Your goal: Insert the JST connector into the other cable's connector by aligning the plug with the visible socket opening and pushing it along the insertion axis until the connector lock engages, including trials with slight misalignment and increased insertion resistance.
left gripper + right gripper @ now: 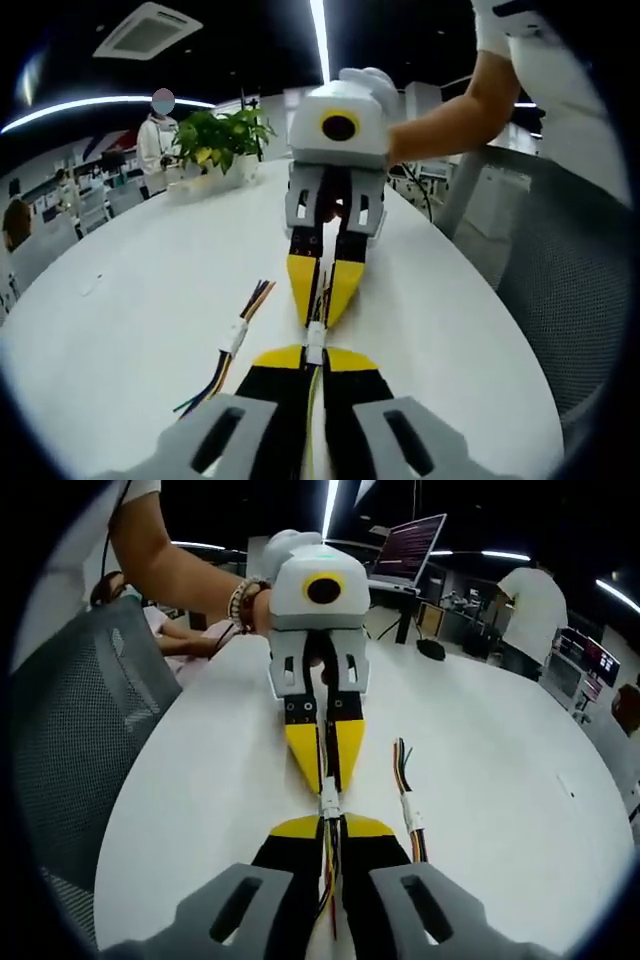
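The two grippers are brought tip to tip above the white table [140, 290]: the left gripper [315, 352] is pinched on its cable, the right gripper [330, 825] on the other, and the white JST connector [316, 335] is met between them. Insertion is judged underway; a straight axial push is called for until locking. A spare cable [408, 800] is left alongside. No legible writing is seen.

No text, label, brand or number can be read in the left gripper view or the right gripper view. The laptop screen [408, 546] beyond the counter [480, 740] carries lines of writing, but they are too small and blurred to read.
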Demonstrator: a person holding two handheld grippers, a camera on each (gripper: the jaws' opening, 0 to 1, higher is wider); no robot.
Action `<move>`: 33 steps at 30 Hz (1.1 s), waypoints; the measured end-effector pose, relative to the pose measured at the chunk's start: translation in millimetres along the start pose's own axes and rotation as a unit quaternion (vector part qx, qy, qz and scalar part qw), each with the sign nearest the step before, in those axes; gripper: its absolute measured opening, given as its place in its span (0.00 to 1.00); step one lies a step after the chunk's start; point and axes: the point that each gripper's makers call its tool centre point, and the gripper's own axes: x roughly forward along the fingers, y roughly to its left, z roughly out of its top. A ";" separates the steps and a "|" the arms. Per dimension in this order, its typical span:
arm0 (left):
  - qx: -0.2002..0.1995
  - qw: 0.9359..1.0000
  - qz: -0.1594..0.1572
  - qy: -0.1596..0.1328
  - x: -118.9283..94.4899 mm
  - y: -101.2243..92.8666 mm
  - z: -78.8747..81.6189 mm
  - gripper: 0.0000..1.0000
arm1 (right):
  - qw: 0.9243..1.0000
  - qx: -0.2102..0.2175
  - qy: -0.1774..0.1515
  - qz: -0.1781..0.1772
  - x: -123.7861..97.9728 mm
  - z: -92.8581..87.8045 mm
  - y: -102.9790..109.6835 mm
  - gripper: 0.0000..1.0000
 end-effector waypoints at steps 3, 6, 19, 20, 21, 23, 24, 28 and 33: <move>-0.003 1.000 0.002 -0.001 0.6 1.6 0.6 0.00 | 1.000 0.005 0.000 -0.005 -0.7 -0.2 -1.6 0.03; -0.001 1.000 0.001 0.006 4.1 0.9 -0.8 0.00 | 1.000 0.010 0.002 -0.006 -0.1 -2.7 -1.7 0.03; 0.005 1.000 0.009 0.009 5.9 13.0 1.4 0.00 | 1.000 0.019 -0.009 -0.022 -1.7 -4.3 -14.2 0.03; -0.002 1.000 0.013 0.012 6.3 16.2 1.3 0.00 | 0.999 0.022 -0.011 -0.025 -1.1 -4.7 -17.2 0.03; -0.002 1.000 0.014 0.014 7.1 17.6 1.8 0.00 | 0.999 0.024 -0.010 -0.026 -0.6 -5.2 -19.1 0.03; 0.010 1.000 0.017 0.023 9.7 19.3 1.4 0.00 | 0.999 0.027 -0.010 -0.027 -0.2 -6.4 -22.4 0.03; 0.011 1.000 0.017 0.024 10.4 20.3 1.3 0.00 | 0.999 0.026 -0.009 -0.028 -0.1 -7.3 -23.0 0.03; 0.010 0.999 0.024 0.032 13.0 28.9 -1.9 0.00 | 0.999 0.026 -0.006 -0.038 2.1 -9.7 -30.3 0.03; 0.014 0.998 0.037 0.045 15.3 37.9 -5.2 0.00 | 0.998 0.032 -0.006 -0.051 4.5 -13.5 -37.9 0.03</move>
